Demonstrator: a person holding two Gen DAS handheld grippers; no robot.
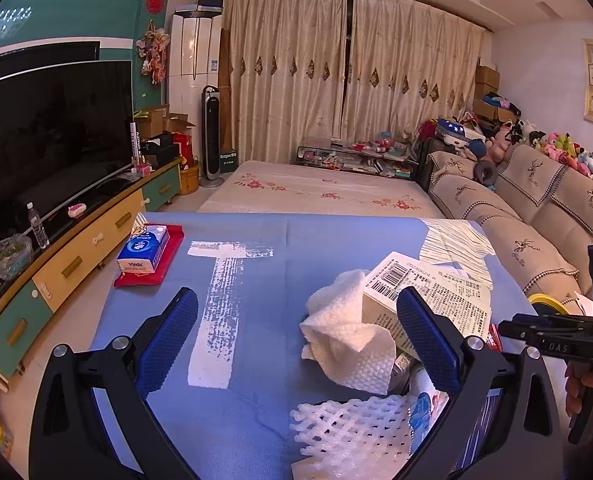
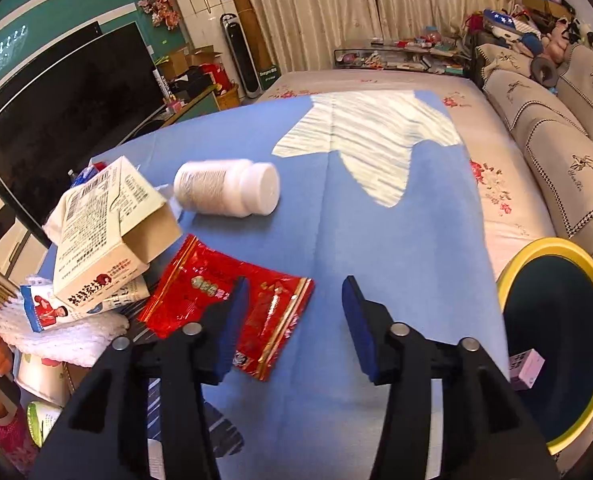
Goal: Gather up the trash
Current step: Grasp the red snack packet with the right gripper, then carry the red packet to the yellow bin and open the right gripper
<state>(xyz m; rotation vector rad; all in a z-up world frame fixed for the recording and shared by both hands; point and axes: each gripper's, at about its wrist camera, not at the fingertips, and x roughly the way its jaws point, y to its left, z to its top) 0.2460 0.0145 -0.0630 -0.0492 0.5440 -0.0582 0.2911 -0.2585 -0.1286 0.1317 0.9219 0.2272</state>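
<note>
Trash lies piled on a blue cloth (image 1: 256, 340). In the left wrist view my left gripper (image 1: 296, 320) is open above a crumpled white paper towel (image 1: 348, 332), a cream carton (image 1: 428, 292) and white foam netting (image 1: 352, 432). In the right wrist view my right gripper (image 2: 296, 312) is open and empty; its left finger hangs over a red snack wrapper (image 2: 200, 284). A white pill bottle (image 2: 228, 188) lies on its side beyond, looking blurred. The cream carton (image 2: 108, 232) sits at left. A yellow-rimmed bin (image 2: 560, 336) stands at right with a small pink box inside.
A tissue pack on a red pouch (image 1: 144, 252) lies at the cloth's far left. A TV (image 1: 52, 140) on a low cabinet (image 1: 80, 248) runs along the left. A sofa (image 1: 536, 216) with plush toys is on the right. A floral bedspread (image 1: 320, 192) lies beyond the cloth.
</note>
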